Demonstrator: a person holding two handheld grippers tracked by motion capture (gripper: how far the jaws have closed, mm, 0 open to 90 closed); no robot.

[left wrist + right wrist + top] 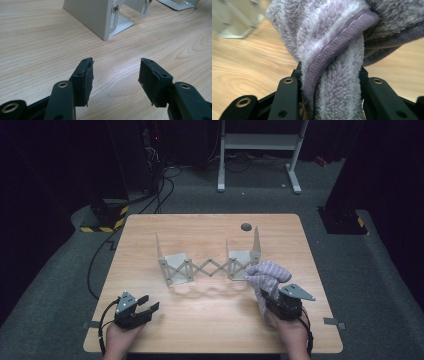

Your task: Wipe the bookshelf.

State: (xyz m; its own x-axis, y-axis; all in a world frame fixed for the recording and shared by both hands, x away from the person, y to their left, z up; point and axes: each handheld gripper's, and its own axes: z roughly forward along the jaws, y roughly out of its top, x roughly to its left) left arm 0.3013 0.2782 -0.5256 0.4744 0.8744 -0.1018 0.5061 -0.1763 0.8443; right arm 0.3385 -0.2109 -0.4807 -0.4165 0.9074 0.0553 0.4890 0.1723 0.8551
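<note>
Towel (pixel 332 50), purple-and-white striped terry, is bunched and clamped between the jaws of the right gripper (pixel 272 296), held above the wooden table (pixel 210 320) just beside the right end of the metal expanding rack (pixel 209 266). Left gripper (pixel 146 304) rests near the table's front left, jaws apart with nothing between them.

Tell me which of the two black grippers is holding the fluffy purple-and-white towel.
The right gripper: its jaws are clamped on the bunched purple-and-white fleece towel near the expanding metal rack. The left gripper rests open with nothing between its jaws.
</note>
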